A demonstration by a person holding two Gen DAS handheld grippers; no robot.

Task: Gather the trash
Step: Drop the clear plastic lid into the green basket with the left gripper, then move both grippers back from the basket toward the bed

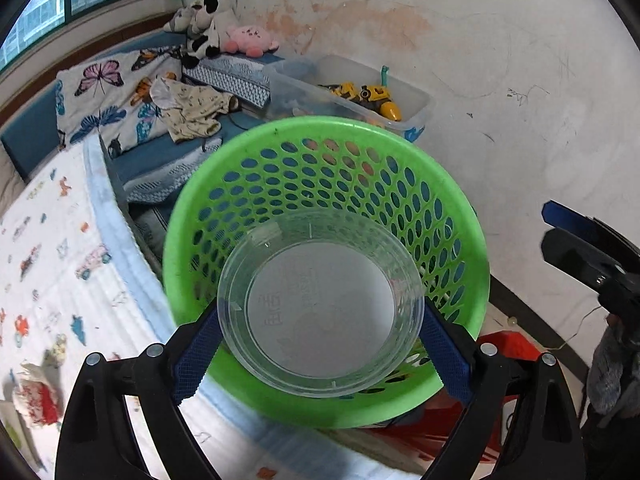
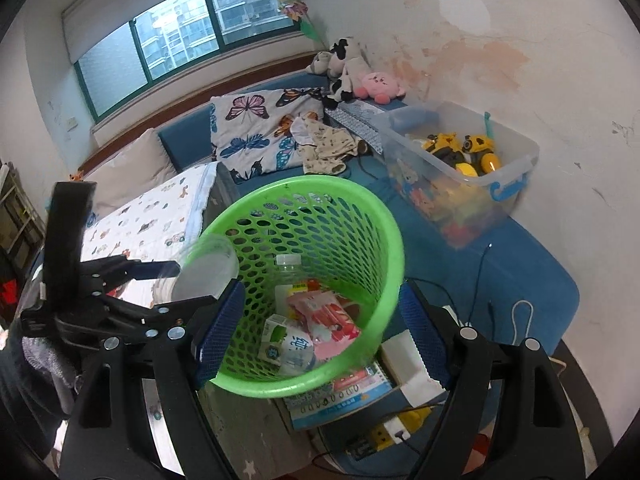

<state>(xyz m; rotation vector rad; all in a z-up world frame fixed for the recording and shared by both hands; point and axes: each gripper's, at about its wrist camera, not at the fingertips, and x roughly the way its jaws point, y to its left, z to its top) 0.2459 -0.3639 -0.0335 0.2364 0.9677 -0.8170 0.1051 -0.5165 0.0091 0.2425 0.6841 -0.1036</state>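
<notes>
My left gripper (image 1: pixel 320 336) clamps clear plastic bowl (image 1: pixel 320 304) over green basket (image 1: pixel 328 264). My right gripper (image 2: pixel 322 320) jaws apart, empty, straddling basket rim.

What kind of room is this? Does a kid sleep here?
Probably a child's bedroom. There is a bed with a cartoon-print sheet, plush toys by the window, and a clear bin of toy vehicles against the wall.
</notes>
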